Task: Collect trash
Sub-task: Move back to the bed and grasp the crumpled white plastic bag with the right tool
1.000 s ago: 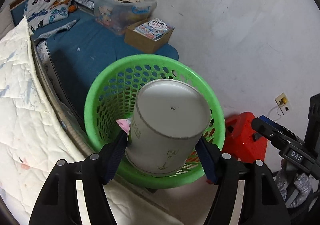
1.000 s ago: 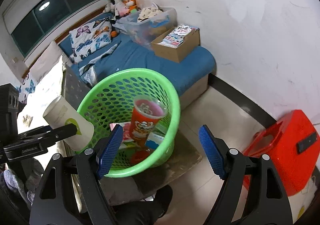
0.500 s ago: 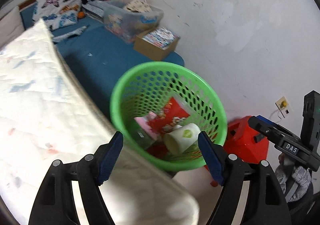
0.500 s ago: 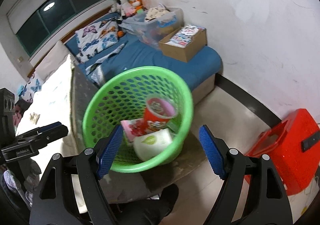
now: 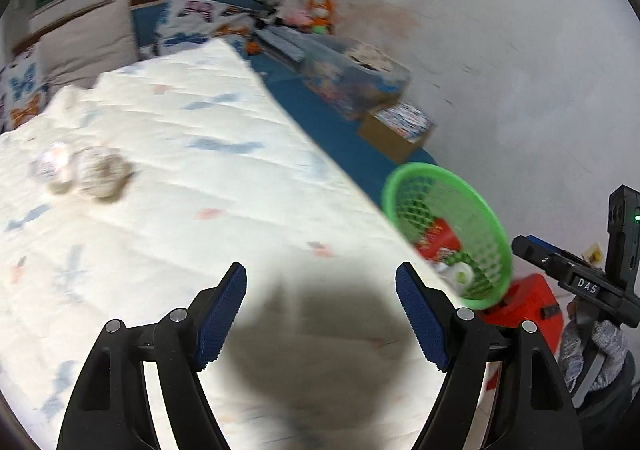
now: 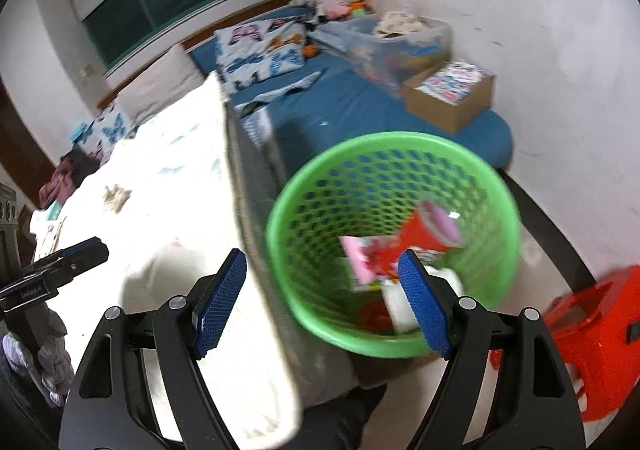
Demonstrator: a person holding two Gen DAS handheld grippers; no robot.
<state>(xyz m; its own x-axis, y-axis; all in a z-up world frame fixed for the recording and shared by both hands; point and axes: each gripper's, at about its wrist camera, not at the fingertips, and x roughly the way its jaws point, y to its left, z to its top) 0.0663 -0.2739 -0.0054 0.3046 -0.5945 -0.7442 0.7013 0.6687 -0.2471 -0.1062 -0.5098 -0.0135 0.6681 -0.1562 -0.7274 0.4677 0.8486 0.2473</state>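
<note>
A green mesh basket (image 6: 320,186) stands on the floor beside the bed and holds a red cup (image 6: 424,234), a white cup (image 6: 400,300) and a pink wrapper (image 6: 358,256). It also shows in the left wrist view (image 5: 486,210). My left gripper (image 5: 320,314) is open and empty above the white quilt (image 5: 192,190). Crumpled trash (image 5: 84,172) lies on the quilt at the far left. My right gripper (image 6: 322,300) is open and empty, near the basket's rim.
A red stool (image 6: 600,338) stands right of the basket. A cardboard box (image 6: 452,94) and a clear storage bin (image 6: 400,38) sit on the blue mattress by the wall. Pillows lie at the bed's head.
My left gripper let go of the white cup, which now lies in the basket. It then swung left over the quilt. The right gripper shifted left a little.
</note>
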